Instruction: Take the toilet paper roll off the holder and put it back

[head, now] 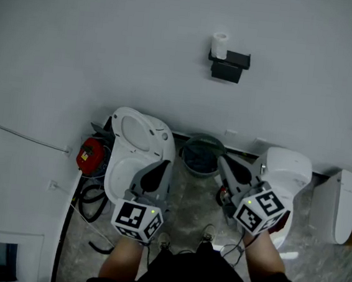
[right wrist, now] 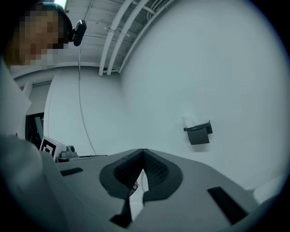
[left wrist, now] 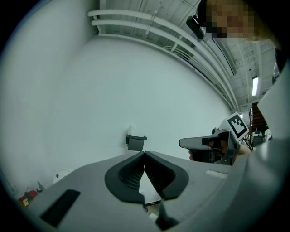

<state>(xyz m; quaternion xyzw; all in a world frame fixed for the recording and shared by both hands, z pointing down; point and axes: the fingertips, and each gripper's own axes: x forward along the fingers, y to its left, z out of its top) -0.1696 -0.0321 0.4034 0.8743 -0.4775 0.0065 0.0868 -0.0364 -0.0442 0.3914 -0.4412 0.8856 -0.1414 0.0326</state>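
A white toilet paper roll stands upright on top of a black wall holder, high on the white wall. The same roll and holder appear far off in the left gripper view; in the right gripper view the roll and holder sit right of centre. My left gripper is shut and empty, held low over a toilet. My right gripper is shut and empty too, well below the holder. The right gripper also shows in the left gripper view.
A white toilet with its lid up stands below left, another white toilet at right, a dark bin between them. A red object and black cables lie at left. A white fixture stands at far right.
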